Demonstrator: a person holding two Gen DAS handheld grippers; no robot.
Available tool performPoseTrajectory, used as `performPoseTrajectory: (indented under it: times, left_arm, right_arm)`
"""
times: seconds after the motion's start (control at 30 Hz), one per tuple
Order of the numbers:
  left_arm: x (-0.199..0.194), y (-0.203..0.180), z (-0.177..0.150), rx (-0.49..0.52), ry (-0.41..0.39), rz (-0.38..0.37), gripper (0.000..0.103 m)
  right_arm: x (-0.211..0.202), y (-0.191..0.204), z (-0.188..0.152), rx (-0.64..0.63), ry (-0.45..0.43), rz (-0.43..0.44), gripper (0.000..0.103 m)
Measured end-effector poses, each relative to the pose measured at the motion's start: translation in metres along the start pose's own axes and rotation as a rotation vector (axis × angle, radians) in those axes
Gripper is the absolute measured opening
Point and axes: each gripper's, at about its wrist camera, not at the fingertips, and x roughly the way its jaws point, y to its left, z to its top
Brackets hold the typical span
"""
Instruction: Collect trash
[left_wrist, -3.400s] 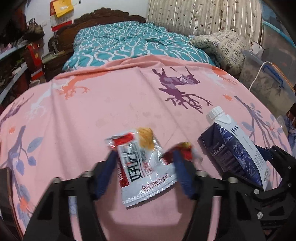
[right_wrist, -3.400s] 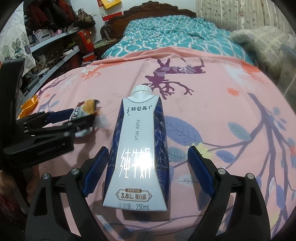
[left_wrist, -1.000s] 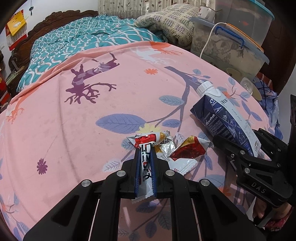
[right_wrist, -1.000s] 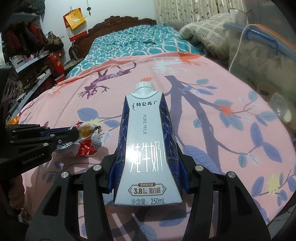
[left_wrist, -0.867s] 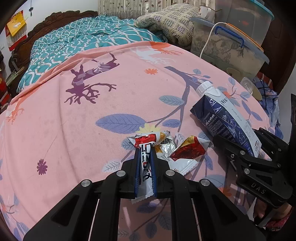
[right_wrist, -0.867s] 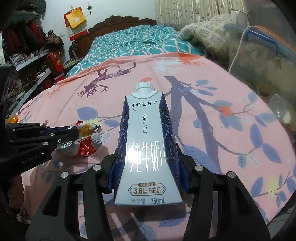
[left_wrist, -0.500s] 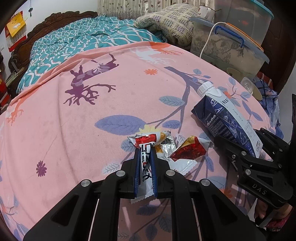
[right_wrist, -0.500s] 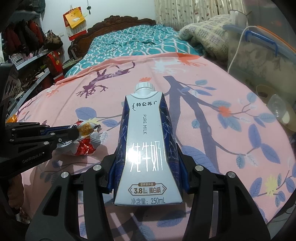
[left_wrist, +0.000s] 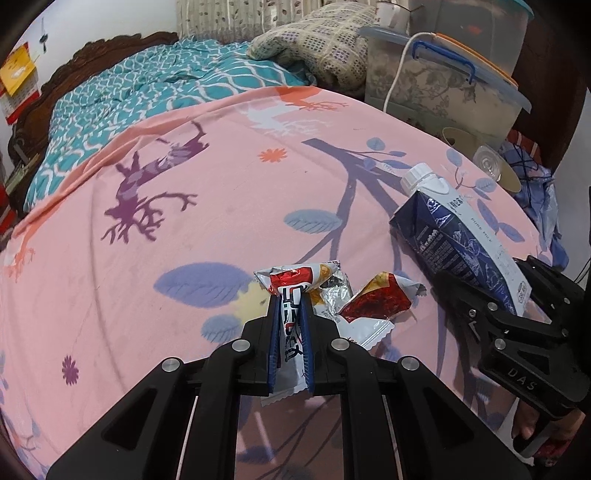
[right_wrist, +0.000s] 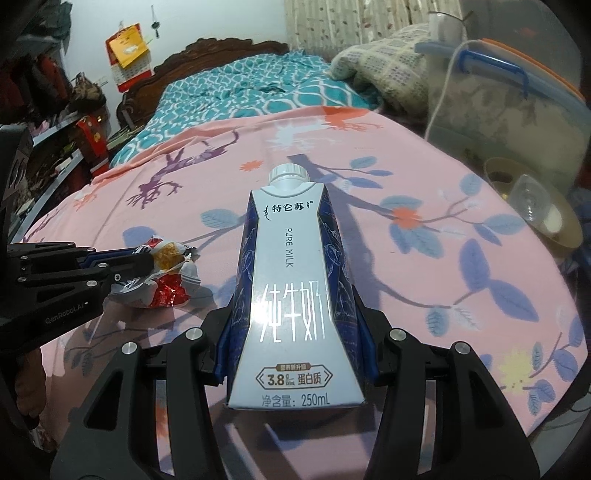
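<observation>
Two grippers are loaded: left gripper is clamped nearly closed on a snack wrapper; right gripper, half-open, grips a milk carton above the pink bedspread.

On the pink bedspread, the snack wrapper sits at centre; a crumpled wrapper touches it at three o'clock, the milk carton at two o'clock.

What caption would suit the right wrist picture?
Right claw clamps a milk carton above a pink floral bedspread; left claw pinches a snack wrapper.
</observation>
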Motion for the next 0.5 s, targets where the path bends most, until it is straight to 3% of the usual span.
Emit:
performPoseTrajectory:
  times: [0.5]
  left_arm:
    - [0.013,-0.024,0.018,0.066,-0.003,0.071,0.010]
  right_arm:
    - [-0.003,-0.030,0.003,0.056,-0.017,-0.036,0.054]
